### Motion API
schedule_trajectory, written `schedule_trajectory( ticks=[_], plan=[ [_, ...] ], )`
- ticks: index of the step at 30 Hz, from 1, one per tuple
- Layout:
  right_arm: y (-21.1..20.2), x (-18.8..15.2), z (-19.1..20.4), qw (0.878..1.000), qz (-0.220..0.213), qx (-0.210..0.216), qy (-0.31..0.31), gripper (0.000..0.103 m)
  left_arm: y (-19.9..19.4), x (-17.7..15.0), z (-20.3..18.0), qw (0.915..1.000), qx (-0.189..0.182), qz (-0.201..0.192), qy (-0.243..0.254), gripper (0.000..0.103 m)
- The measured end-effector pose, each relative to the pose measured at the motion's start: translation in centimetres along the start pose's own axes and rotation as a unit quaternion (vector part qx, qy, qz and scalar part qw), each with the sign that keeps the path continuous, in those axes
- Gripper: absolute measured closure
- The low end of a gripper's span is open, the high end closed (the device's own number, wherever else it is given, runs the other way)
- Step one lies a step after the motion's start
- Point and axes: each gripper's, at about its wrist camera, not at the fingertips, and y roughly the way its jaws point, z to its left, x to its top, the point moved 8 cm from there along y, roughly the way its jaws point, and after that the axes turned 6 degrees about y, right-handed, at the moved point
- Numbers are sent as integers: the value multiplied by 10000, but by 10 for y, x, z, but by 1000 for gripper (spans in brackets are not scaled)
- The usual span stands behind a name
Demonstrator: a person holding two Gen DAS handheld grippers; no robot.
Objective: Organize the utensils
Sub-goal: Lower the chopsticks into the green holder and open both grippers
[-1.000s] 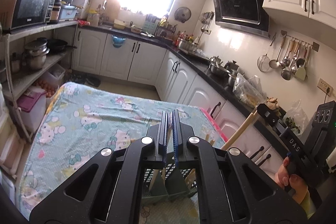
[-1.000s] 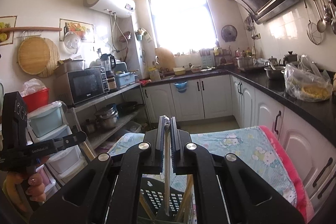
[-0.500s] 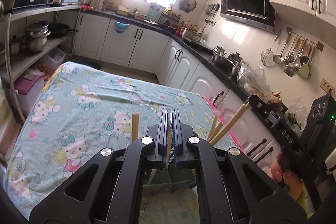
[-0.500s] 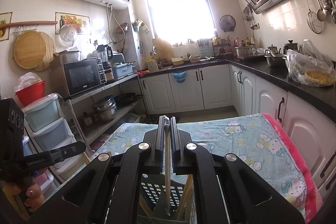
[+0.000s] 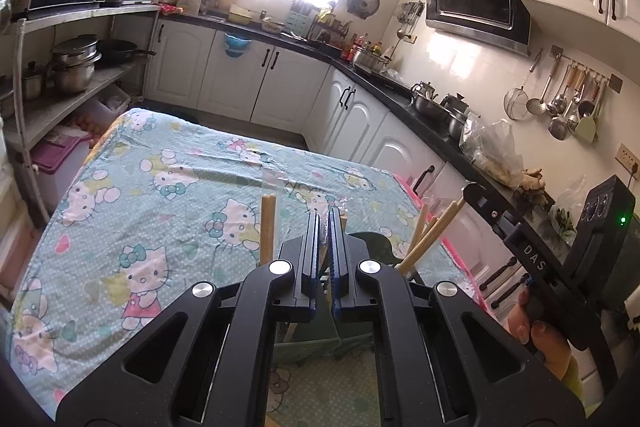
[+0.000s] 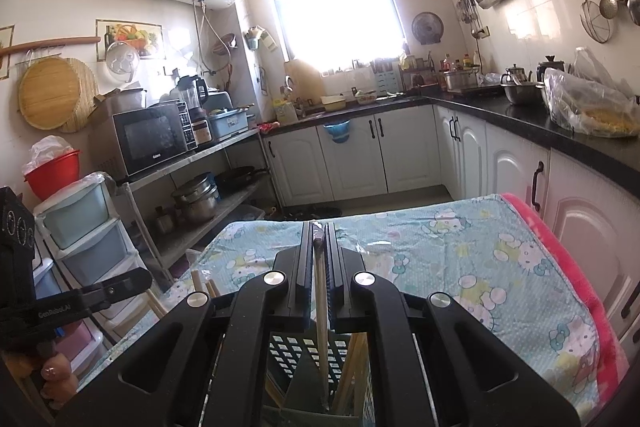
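Over a table [image 5: 132, 187] spread with a cartoon-cat cloth, a person lowers two handheld grippers toward a dark slotted utensil holder [image 6: 308, 355] at the table's near edge. The right gripper [image 6: 319, 239] has its jaws pinched narrow on a thin utensil [image 6: 321, 307], a chopstick by the look of it, which hangs almost upright from a dark tip between the pads down into the holder's mouth. The left gripper [image 5: 325, 223] has its blue-lined jaws nearly together as well; something slim seems to sit between them, but what it is cannot be made out. Wooden chopsticks [image 5: 267, 227] already stand in the holder, one pair upright to the left of the left gripper, others leaning out to the right. The risk from here looks to be a snag: the hanging utensil's low end could catch on the holder's rim or divider, or knock the leaning sticks, and tip the light holder off the near edge. Letting go too high could let the stick bounce out onto the cloth, and the two grippers, close together, could bump
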Motion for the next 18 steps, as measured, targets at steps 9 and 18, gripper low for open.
schedule_trajectory(
  ticks=[9, 18],
  plan=[
    [3, -12, -10, 9997, 147, -143, 101, 97, 0, -3, 11, 9999, 78, 31, -120, 101],
    [-4, -25, -26, 9985, 325, -397, 210, 85, -2, -8, 22, 9994, 138, 92, -296, 97]
  ],
)
